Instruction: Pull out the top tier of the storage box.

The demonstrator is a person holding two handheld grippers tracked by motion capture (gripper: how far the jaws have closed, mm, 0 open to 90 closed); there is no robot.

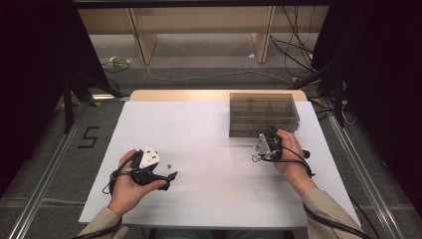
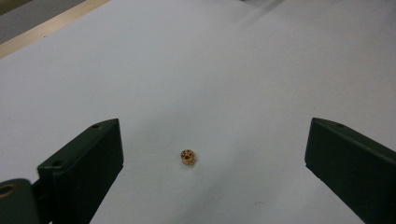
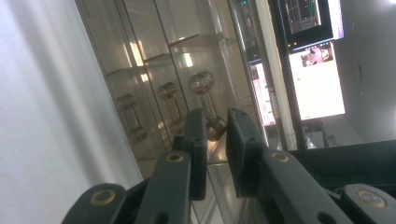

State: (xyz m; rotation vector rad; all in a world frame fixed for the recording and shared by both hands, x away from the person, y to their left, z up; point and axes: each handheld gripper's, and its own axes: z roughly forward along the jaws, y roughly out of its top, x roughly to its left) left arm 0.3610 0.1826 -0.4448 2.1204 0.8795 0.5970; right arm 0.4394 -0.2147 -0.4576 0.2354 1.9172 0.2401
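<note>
A tiny brass-coloured ring piece [image 2: 187,157] lies on the white table sheet [image 2: 224,70], between and just ahead of my left gripper's [image 2: 212,135] wide-open jaws. From above, that same piece [image 1: 169,165] sits right at the left gripper's [image 1: 168,170] tips, untouched. My right gripper [image 1: 271,133] is held against the near side of a clear smoky plastic box [image 1: 263,113]. In its own view the right gripper [image 3: 215,116] has its jaws nearly together with nothing between them, pointing at the box wall [image 3: 140,70]. Several metal dumbbell-shaped parts [image 3: 201,83] show inside.
The white sheet [image 1: 209,149] covers most of the table, with a wooden edge [image 1: 174,94] at the back. The box stands at the back right. Floor cables and shelf legs lie beyond the table. A lit monitor [image 3: 317,79] shows behind the box.
</note>
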